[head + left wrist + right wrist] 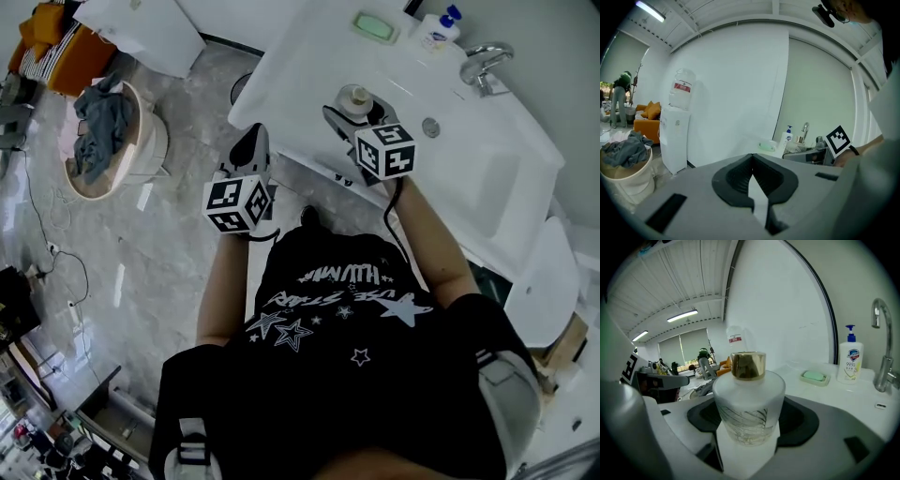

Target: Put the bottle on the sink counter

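bottle [355, 96] btm hidden by fingers [335, 119], tap [884, 366] cut off at rt edge

The white counter [300, 66] carries a soap dish [376, 26] near its far edge. 1 pump bottle [439, 30] stands beside the faucet [485, 64].

Frosted gold-capped bottle [749, 404] upright, perhaps touching sink counter [300, 66].

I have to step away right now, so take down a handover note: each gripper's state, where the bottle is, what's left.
Left gripper: shut, empty, over the floor beside the counter.
Right gripper: shut on the frosted glass bottle with a gold cap, upright over the white sink counter.
Done: bottle is at the counter.
Left: I can't tell if it has touched down; probably lower, open, withdraw.
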The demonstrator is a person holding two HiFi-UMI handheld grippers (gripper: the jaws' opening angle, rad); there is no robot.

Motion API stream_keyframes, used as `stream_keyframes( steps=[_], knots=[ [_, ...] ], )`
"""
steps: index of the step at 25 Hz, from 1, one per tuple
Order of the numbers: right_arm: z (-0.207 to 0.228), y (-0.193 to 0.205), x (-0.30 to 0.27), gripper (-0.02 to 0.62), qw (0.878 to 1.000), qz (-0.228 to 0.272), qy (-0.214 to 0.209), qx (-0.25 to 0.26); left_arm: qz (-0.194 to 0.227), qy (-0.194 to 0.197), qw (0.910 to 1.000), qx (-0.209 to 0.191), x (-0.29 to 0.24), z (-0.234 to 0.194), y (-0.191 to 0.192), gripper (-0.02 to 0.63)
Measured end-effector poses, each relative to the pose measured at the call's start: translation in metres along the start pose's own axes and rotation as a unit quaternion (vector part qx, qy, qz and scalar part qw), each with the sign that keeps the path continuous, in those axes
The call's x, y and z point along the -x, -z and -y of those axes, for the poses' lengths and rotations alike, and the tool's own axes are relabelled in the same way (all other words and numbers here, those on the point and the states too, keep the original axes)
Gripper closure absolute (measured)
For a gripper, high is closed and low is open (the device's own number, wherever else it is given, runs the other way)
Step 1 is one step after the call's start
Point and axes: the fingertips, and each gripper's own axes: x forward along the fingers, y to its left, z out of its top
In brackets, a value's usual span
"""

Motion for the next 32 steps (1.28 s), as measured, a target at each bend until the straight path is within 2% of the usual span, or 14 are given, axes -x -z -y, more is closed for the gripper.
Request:
stream_keyframes(
  steps=[7,14,20,32],
  knots=[
    [0.018,0.008,-0.058,0.267,1.0,-0.008,0.014,0.017,-0.024,0.01,0.9996,0.011,-0.039,-0.025,0.011,0.598],
    [0.027,0.019,-0.093,0.267,0.999,-0.023,0.015,0.029,-0.034,0.002,0.9992,0.02,-0.065,-0.049,0.018,0.598],
    [0.028,0.026,-0.11,0.267,0.998,-0.029,0.009,0.046,-0.032,-0.01,0.9991,0.024,-0.073,-0.064,0.018,0.598],
    [0.034,0.037,-0.118,0.267,0.997,-0.037,0.017,0.06,-0.037,-0.019,0.9986,0.033,-0.069,-0.066,0.025,0.598]
  ],
)
